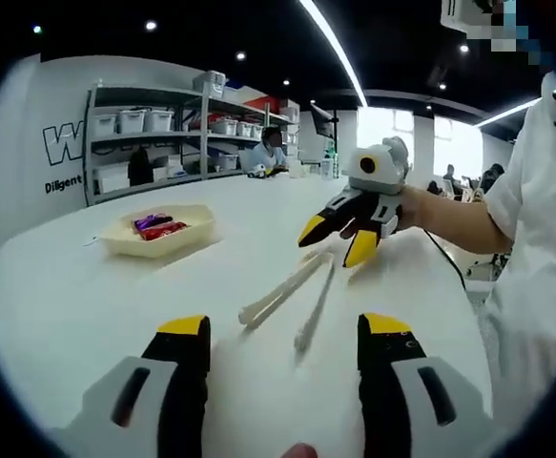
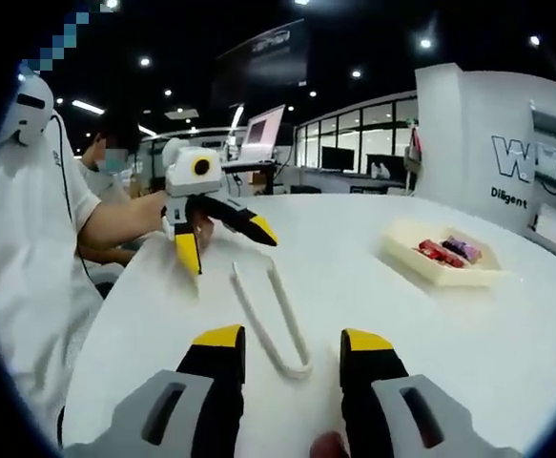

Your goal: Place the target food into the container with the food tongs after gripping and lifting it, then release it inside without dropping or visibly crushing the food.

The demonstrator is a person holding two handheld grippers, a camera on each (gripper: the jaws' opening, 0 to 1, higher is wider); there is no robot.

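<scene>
We hold both grippers low over a white table [image 1: 87, 305] with nothing in either. In the left gripper view, our left gripper [image 1: 282, 334] has its yellow-tipped jaws spread wide apart and empty, and the food tongs [image 1: 292, 291] lie flat on the table just ahead of them, their two pale arms pointing away from us. Beyond the tongs our right gripper [image 1: 339, 239] hangs above the tabletop, jaws parted, gripping nothing. To the left, well apart from the tongs, sits a shallow cream container [image 1: 158, 232] holding red and purple wrapped food [image 1: 158, 226]. In the right gripper view, our right gripper [image 2: 287, 348] is likewise wide open and empty, with the tongs [image 2: 270, 315] lying between and ahead of its jaws, joined end nearest us. Our left gripper [image 2: 225, 239] hovers past them, open. The container [image 2: 440, 256] with the food [image 2: 447, 250] rests off to the right.
</scene>
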